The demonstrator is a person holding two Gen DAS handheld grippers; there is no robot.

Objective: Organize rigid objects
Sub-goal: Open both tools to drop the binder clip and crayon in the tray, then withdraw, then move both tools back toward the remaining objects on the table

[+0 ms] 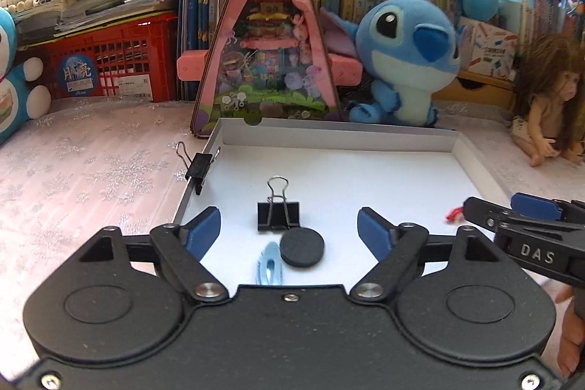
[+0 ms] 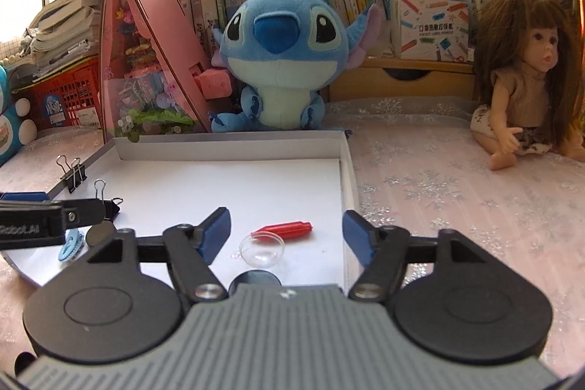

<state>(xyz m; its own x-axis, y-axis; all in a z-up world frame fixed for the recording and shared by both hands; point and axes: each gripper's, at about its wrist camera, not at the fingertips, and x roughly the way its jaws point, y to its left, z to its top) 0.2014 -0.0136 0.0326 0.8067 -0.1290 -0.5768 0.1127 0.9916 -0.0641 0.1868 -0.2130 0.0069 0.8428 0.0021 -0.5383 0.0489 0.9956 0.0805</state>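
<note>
A shallow white box lid point(image 1: 329, 134) point(image 2: 234, 143) lies on the table. In the left wrist view it holds a black binder clip point(image 1: 278, 214), a black disc point(image 1: 302, 247) and a light blue hair clip point(image 1: 270, 265). A second binder clip point(image 1: 199, 166) is clamped on its left wall. My left gripper point(image 1: 289, 233) is open and empty, hovering just above the clip and disc. In the right wrist view a red pen-like piece point(image 2: 283, 229), a clear plastic dome point(image 2: 261, 249) and another black disc point(image 2: 256, 278) lie in the lid. My right gripper point(image 2: 287, 234) is open and empty over them.
A blue Stitch plush point(image 1: 406, 61) point(image 2: 281, 61), a pink triangular toy house point(image 1: 267, 53) and a red crate point(image 1: 109, 61) stand behind the lid. A doll point(image 2: 526, 79) sits at the right. Books line the back. The tablecloth point(image 1: 91, 178) is pink with snowflakes.
</note>
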